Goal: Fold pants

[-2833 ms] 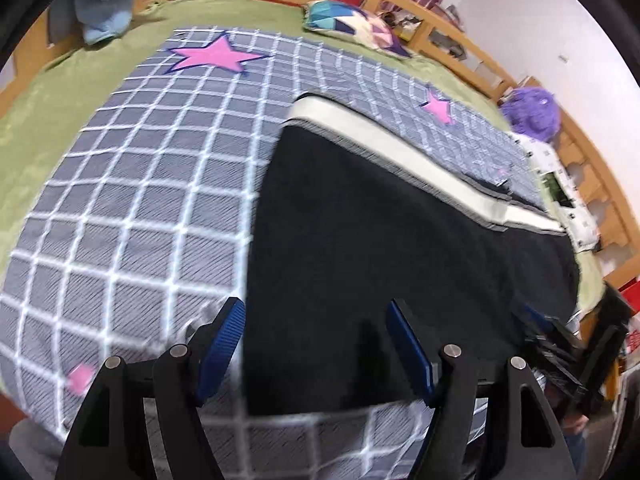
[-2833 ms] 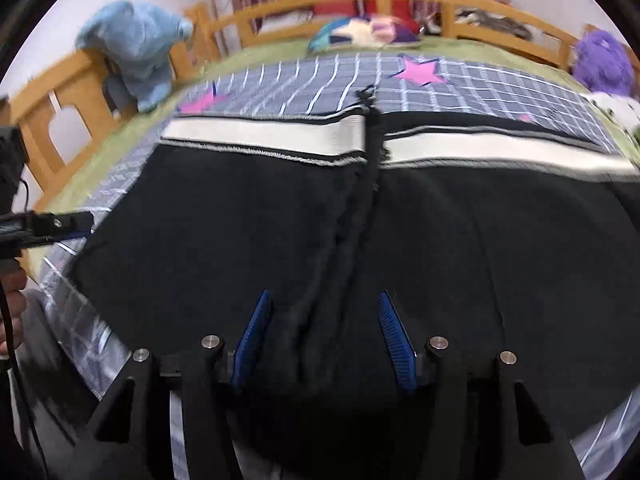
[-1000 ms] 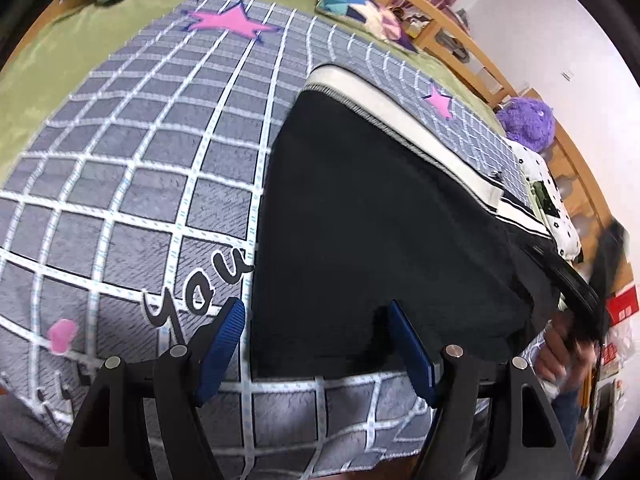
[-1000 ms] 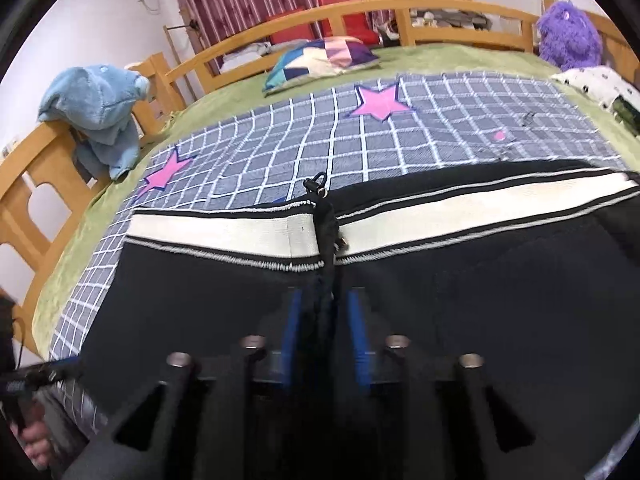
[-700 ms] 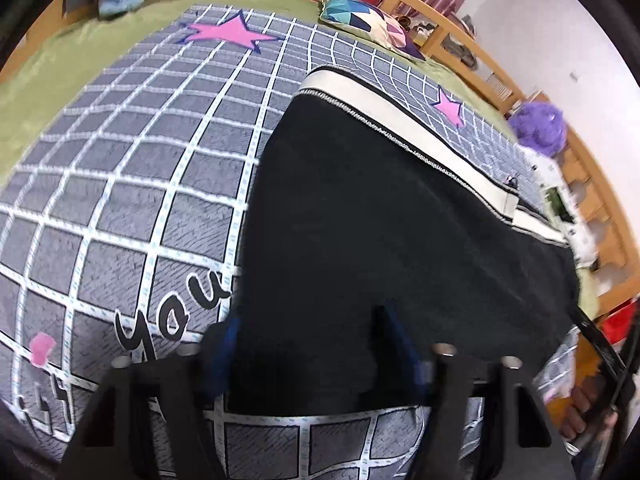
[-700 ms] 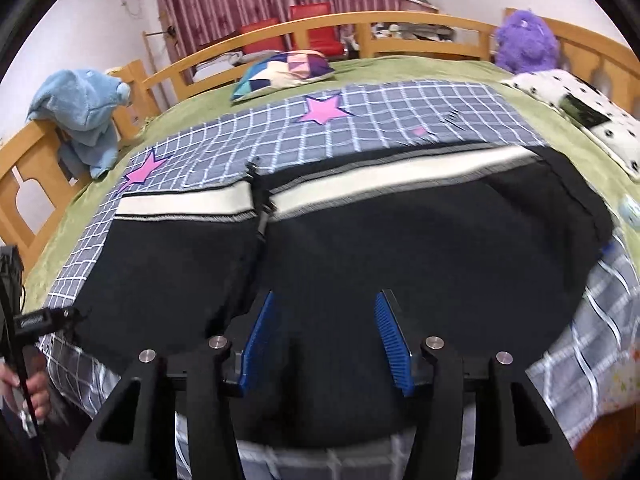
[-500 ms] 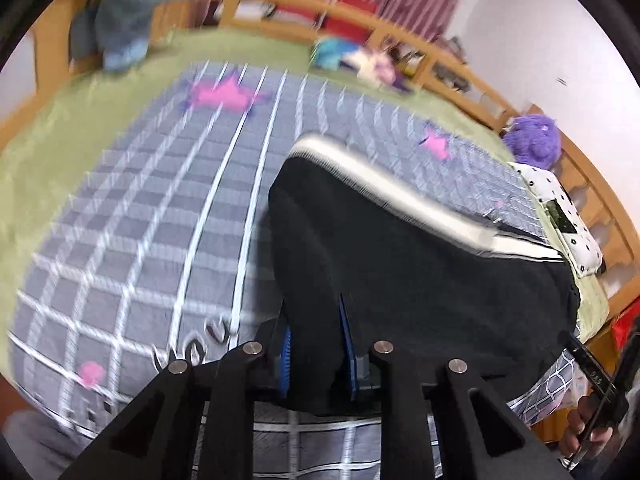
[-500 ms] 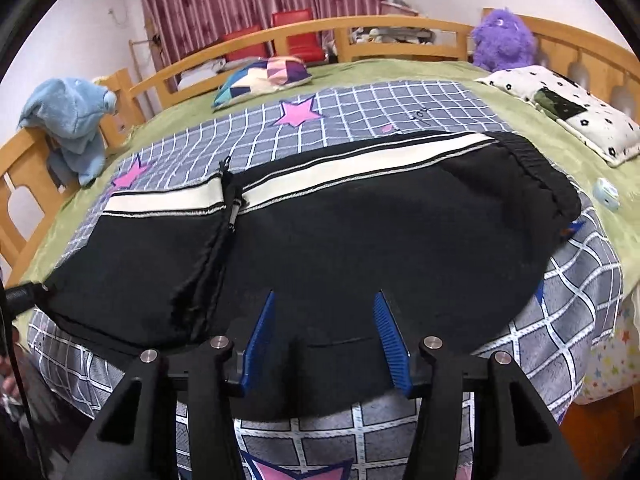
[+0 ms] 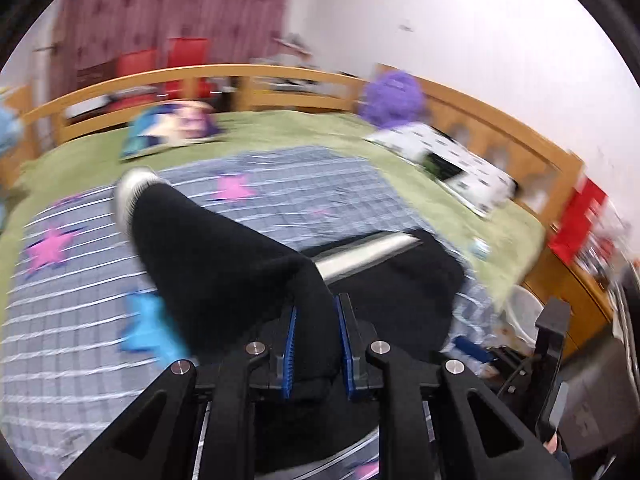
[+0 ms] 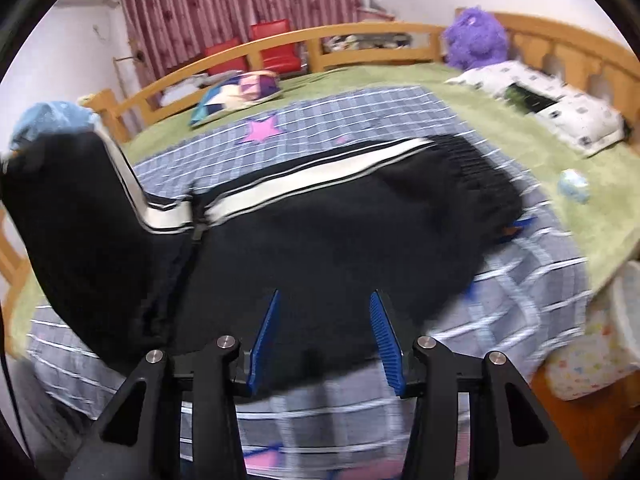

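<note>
Black pants with a cream side stripe lie across the checked blanket. My left gripper is shut on a bunched fold of the black pants and holds that leg end up off the bed; in the right wrist view the raised leg stands up at the left. My right gripper hovers at the pants' near edge. Its jaws are closing, with black cloth lying between the blue pads, which do not press on it.
A grey checked blanket with pink stars covers a green bedspread. Wooden rails ring the bed. A purple plush, a dotted pillow, a patterned cushion and a small pale-blue object lie beyond.
My left gripper shut on the pants' leg end, then lifted it and swung it toward the waist. My right gripper let go of the middle seam and moved right along the near edge.
</note>
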`<state>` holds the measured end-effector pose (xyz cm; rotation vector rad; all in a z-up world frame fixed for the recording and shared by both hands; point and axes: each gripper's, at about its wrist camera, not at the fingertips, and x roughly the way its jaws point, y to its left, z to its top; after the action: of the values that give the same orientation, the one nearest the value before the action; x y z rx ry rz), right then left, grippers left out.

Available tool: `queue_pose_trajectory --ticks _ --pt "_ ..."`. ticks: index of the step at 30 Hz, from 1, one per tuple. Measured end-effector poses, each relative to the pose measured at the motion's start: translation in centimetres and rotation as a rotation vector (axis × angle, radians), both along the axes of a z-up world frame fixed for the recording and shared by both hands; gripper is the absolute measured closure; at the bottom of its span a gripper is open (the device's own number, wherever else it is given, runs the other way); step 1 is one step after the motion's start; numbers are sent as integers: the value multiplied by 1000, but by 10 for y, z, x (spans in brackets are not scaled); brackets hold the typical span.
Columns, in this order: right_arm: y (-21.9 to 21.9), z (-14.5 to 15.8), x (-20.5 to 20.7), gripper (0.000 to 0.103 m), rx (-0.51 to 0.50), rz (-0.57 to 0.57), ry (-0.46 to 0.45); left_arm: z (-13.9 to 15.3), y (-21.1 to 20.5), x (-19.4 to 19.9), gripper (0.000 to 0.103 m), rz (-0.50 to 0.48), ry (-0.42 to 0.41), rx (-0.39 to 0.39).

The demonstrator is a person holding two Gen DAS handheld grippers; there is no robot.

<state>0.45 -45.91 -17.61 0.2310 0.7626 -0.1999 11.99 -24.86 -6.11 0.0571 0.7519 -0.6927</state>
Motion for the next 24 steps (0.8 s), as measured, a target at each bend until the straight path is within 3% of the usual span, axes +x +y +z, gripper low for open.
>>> queue_pose_trajectory --ticks 3,7,11,12,16,21,22,24 --pt "-15 -1 -11 56 18 -15 16 -32 -44 7 86 -97 114 -19" --pt "-29 -3 -20 56 84 -5 15 -62 -50 1 81 -183 256 -1" --pt "-38 0 -18 55 179 9 -39 -63 -5 -5 52 -104 220 -1" --pt "-39 1 -14 52 209 14 -58 -62 13 -4 49 -65 208 -1" --pt "-36 -3 11 37 311 51 -110 -65 58 6 49 30 255 -49" --pt "-10 -60 70 37 429 130 80 -77 97 4 49 93 310 -78" --pt "-6 -69 78 51 444 139 110 -79 102 4 49 104 315 -77" --pt "7 -60 84 89 384 178 95 -83 106 4 49 116 326 -80"
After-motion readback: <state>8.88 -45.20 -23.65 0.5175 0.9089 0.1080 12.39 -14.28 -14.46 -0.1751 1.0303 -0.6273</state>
